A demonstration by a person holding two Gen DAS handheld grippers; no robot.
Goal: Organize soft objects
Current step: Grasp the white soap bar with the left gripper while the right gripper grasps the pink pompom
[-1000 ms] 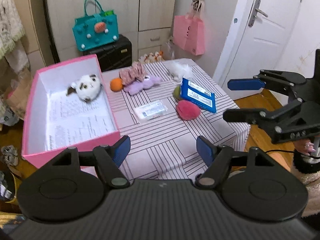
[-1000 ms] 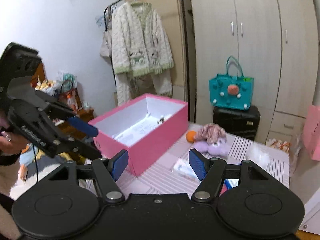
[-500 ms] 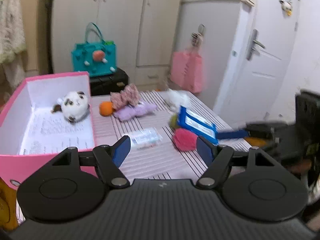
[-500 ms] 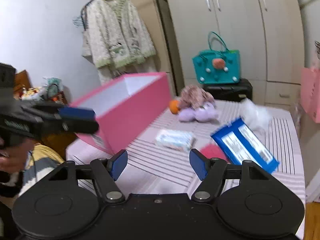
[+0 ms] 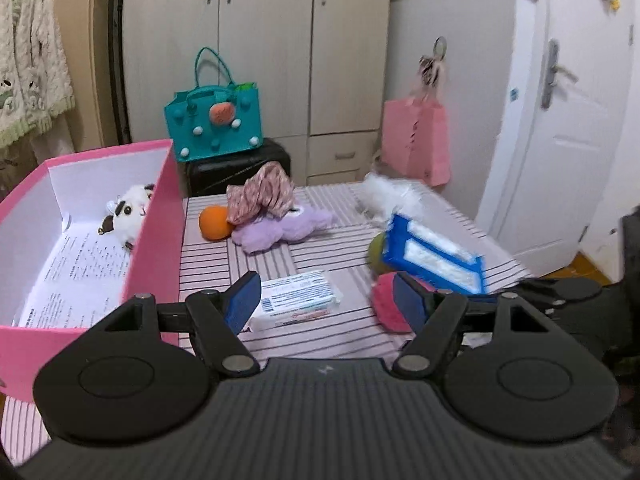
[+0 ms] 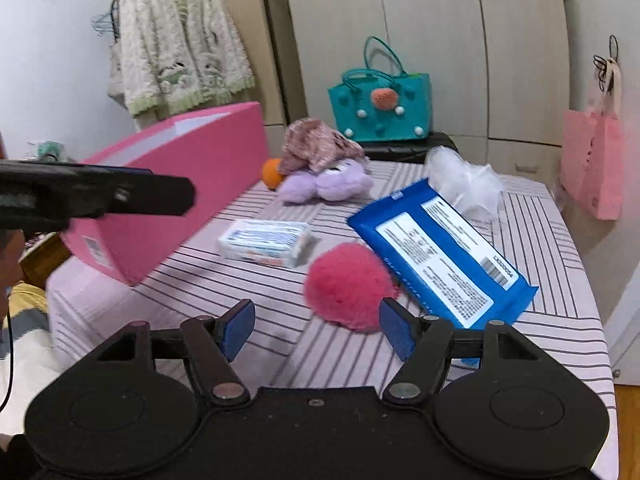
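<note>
Striped table (image 6: 560,240): blue packet (image 6: 440,252) leans on pink pompom (image 6: 348,284).

A: How are the grippers sitting?
B: Left gripper (image 5: 326,298) and right gripper (image 6: 316,330) are both pointing toward twelve o'clock, tilting downward, jaws standing apart, gripping nothing.
</note>
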